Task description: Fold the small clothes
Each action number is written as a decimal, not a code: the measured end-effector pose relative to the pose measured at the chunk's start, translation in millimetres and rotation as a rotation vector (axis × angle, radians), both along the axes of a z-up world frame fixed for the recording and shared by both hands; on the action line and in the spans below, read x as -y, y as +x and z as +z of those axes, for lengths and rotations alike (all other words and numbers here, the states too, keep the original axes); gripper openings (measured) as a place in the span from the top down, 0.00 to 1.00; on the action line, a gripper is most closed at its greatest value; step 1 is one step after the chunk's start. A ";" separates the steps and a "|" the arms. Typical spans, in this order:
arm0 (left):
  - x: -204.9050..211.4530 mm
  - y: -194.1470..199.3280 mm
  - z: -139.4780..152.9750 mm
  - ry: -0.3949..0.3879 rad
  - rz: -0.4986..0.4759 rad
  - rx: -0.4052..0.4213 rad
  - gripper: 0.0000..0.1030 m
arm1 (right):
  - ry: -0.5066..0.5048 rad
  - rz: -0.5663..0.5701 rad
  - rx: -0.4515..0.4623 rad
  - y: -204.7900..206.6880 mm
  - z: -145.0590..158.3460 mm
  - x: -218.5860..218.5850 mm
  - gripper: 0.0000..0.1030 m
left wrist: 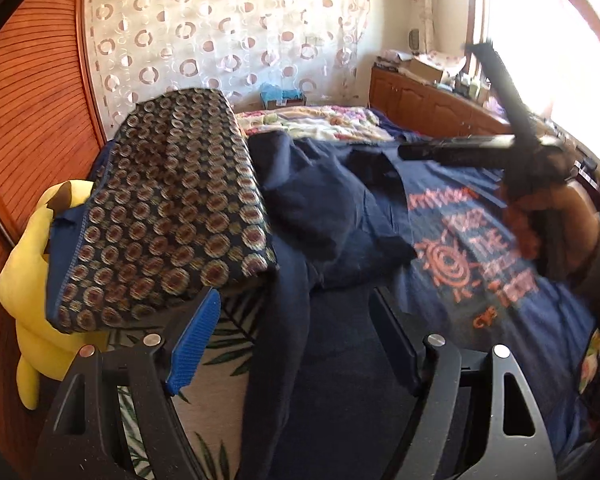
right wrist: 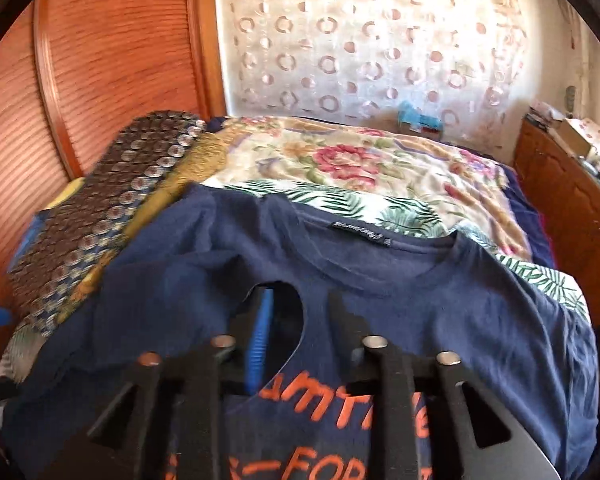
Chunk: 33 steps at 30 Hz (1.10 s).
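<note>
A navy T-shirt (left wrist: 432, 216) with an orange print lies spread on the bed, front up, its collar (right wrist: 380, 240) towards the far end. Its left side is bunched into folds (left wrist: 320, 208). My left gripper (left wrist: 292, 300) hangs open and wide over the shirt's left edge, with navy cloth below the gap and nothing pinched. My right gripper (right wrist: 296, 300) hovers over the chest (right wrist: 460, 300) just below the collar. Its jaws stand partly apart and no cloth is pressed between the pads. In the left wrist view the right gripper (left wrist: 412, 152) is a blurred shape held by a hand (left wrist: 556, 216) above the shirt.
A circle-patterned cushion (left wrist: 172, 200) lies left of the shirt, with a yellow plush toy (left wrist: 32, 280) beside it. A floral cover (right wrist: 340, 160) and a palm-leaf sheet (left wrist: 228, 344) cover the bed. A wooden wardrobe (left wrist: 32, 120) stands left and a cluttered cabinet (left wrist: 420, 100) right.
</note>
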<state>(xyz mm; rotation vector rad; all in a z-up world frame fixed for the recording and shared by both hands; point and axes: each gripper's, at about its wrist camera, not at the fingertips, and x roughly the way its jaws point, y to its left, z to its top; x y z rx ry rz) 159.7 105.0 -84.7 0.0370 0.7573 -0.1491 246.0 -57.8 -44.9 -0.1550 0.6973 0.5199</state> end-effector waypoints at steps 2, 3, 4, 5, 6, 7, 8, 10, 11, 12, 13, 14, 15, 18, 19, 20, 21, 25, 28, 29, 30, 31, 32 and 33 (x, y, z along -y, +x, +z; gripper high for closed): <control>4.2 3.0 -11.4 0.037 0.000 -0.016 0.25 | 0.034 0.052 -0.044 -10.7 -2.9 3.0 0.65; 5.1 3.9 -14.9 0.050 0.002 -0.022 0.25 | 0.047 0.079 -0.063 -15.2 -3.8 5.7 0.65; 4.7 5.6 -20.4 0.072 0.007 -0.033 0.25 | 0.055 0.104 -0.077 -21.6 -3.6 11.3 0.65; 4.3 6.7 -23.9 0.086 0.011 -0.043 0.25 | 0.063 0.130 -0.097 -27.9 -8.0 9.8 0.65; 3.1 8.1 -27.0 0.099 0.018 -0.053 0.25 | 0.070 0.148 -0.111 -30.0 -9.4 12.7 0.65; 0.7 9.5 -30.5 0.107 0.026 -0.064 0.25 | 0.079 0.166 -0.127 -31.6 -9.2 15.1 0.65; -2.7 11.3 -32.6 0.105 0.033 -0.078 0.25 | 0.085 0.180 -0.144 -33.8 -11.8 15.8 0.65; -10.0 14.0 -35.5 0.074 0.046 -0.101 0.25 | 0.072 0.203 -0.166 -35.0 -18.8 10.7 0.65; -13.5 15.5 -37.2 0.067 0.051 -0.116 0.25 | 0.063 0.211 -0.175 -30.3 -22.4 7.3 0.65; -15.1 18.3 -40.7 0.064 0.053 -0.141 0.24 | 0.059 0.216 -0.187 -31.8 -22.5 8.0 0.65; -18.6 19.5 -41.7 0.037 0.054 -0.147 0.22 | 0.056 0.222 -0.199 -23.2 -22.9 2.5 0.65; -22.1 21.2 -42.7 0.017 0.057 -0.157 0.21 | 0.052 0.231 -0.204 -23.6 -25.8 1.4 0.65; -23.1 22.2 -43.7 0.009 0.061 -0.158 0.18 | 0.047 0.236 -0.204 -23.4 -26.7 -2.4 0.65; -23.1 22.5 -45.1 0.015 0.068 -0.159 0.15 | 0.027 0.251 -0.199 -25.7 -26.8 -2.1 0.95; -23.5 22.6 -45.6 0.017 0.069 -0.160 0.10 | 0.023 0.258 -0.195 -28.3 -26.5 -1.7 0.98; -24.3 23.4 -46.8 0.019 0.077 -0.167 0.07 | 0.027 0.271 -0.184 -32.3 -24.8 1.5 0.99; -26.0 25.6 -47.5 0.016 0.086 -0.172 0.03 | 0.034 0.283 -0.177 -42.1 -20.2 3.4 0.99; -27.8 25.8 -49.2 0.015 0.094 -0.177 0.00 | 0.049 0.319 -0.166 -68.5 -10.5 12.2 1.00; -28.6 24.7 -49.1 0.014 0.094 -0.177 0.00 | -0.005 0.312 -0.122 -80.6 -8.0 15.6 1.00; -28.7 24.9 -49.1 0.015 0.094 -0.177 0.00 | -0.020 0.299 -0.102 -80.0 -7.7 15.5 1.00; -28.9 25.0 -49.0 0.014 0.094 -0.177 0.00 | -0.017 0.291 -0.103 -76.5 -8.2 13.4 1.00; -28.8 25.4 -48.9 0.014 0.094 -0.177 0.00 | -0.007 0.286 -0.119 -71.0 -10.0 12.7 0.99; -28.8 25.6 -48.8 0.014 0.094 -0.177 0.00 | -0.011 0.275 -0.125 -68.3 -9.8 8.8 0.90; -29.2 25.4 -48.9 0.014 0.094 -0.177 0.00 | -0.031 0.252 -0.123 -62.9 -12.9 5.9 0.82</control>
